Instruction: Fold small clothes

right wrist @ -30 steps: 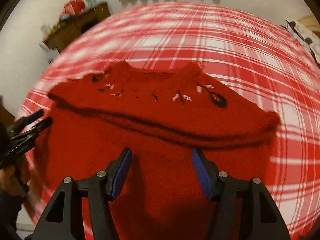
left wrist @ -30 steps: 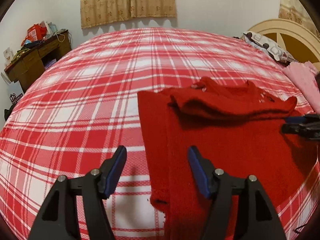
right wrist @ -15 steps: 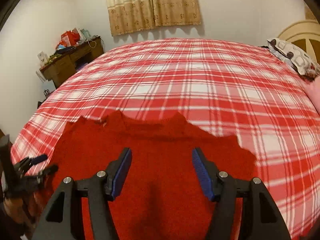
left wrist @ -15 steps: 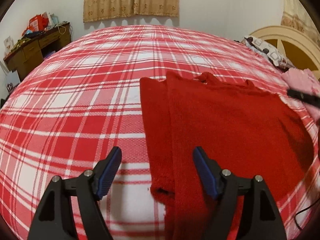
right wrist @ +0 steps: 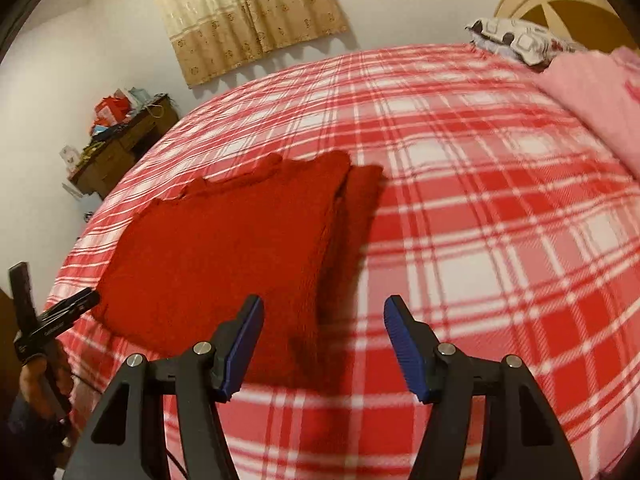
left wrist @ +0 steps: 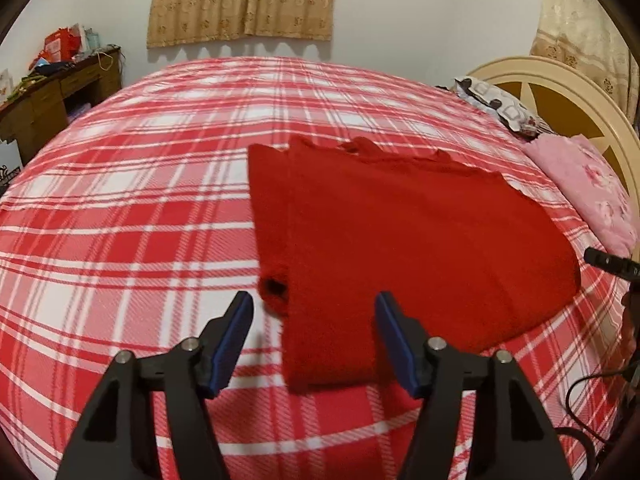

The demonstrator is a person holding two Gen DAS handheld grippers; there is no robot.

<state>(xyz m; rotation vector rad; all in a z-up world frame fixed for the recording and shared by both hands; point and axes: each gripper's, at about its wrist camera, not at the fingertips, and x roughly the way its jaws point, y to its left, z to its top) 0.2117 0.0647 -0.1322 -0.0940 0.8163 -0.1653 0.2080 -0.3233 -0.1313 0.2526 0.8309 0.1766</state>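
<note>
A red knit sweater (left wrist: 420, 240) lies flat on the plaid bedspread (left wrist: 140, 200), one sleeve (left wrist: 268, 216) laid alongside its body. I hold my left gripper (left wrist: 314, 338) over the near hem and my right gripper (right wrist: 324, 346) beside the sleeve side, both spread wide and empty. The knit looks soft, thick and limp; I would pinch hem corners or the sleeve cuff.

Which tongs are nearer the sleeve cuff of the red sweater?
Left. The left tongs hang open just short of the sleeve cuff of the red sweater. The right tongs are open past the sweater's opposite edge.
</note>
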